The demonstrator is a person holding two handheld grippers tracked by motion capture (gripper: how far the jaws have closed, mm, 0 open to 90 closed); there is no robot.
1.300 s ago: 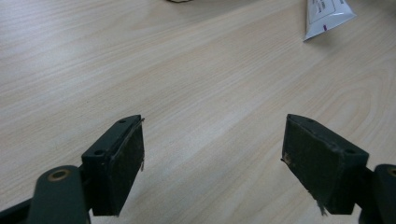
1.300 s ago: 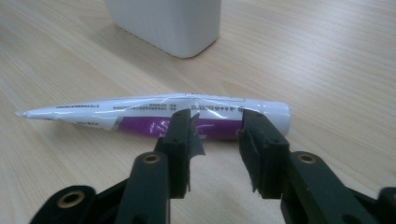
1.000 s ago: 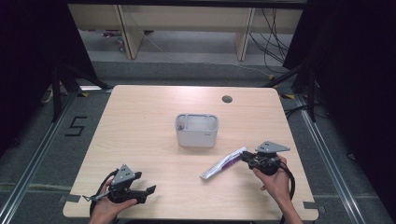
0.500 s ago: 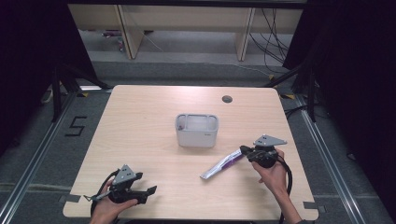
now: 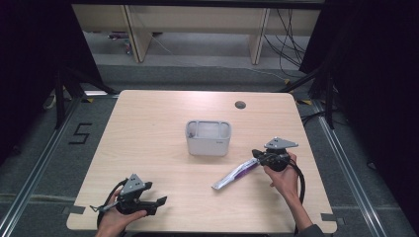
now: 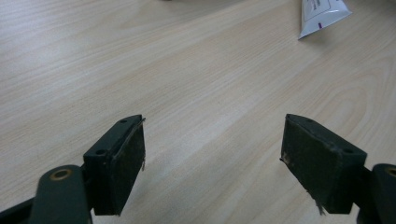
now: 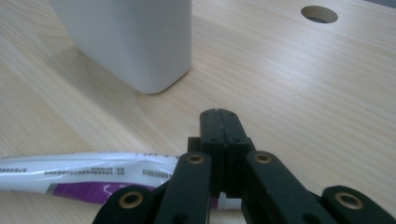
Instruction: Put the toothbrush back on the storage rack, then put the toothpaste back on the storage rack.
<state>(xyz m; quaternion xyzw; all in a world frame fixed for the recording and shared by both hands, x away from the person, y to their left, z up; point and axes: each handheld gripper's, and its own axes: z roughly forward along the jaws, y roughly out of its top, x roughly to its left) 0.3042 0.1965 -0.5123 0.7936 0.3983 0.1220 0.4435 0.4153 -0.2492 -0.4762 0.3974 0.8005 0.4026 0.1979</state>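
Going left to right across the one table (image 5: 148,128), you have two grippers, one tub and one tube.

Your left gripper (image 5: 159,201) sits at the near left edge of the table, low over the wood, pointing toward the right. Its two jaws stand wide apart with only bare tabletop between them, as the left gripper view (image 6: 212,158) shows; nothing is held. In that same view the flat crimped end of the tube (image 6: 322,14) lies well beyond the jaws.

One white tub (image 5: 208,138) stands upright near the middle of the table, its open top facing up. One round hole (image 5: 240,104) is cut in the tabletop behind it, toward the far right.

One tube (image 5: 236,174), white with a purple band, lies flat to the right of the tub and nearer you, slanting from near left to far right. Your right gripper (image 5: 255,154) is at its far right end. In the right gripper view (image 7: 219,114) its two jaws have just been closing and now meet pad to pad, above the tube's cap end; the tube (image 7: 84,179) lies beneath and to the left of the jaws, so it is not gripped between the tips.
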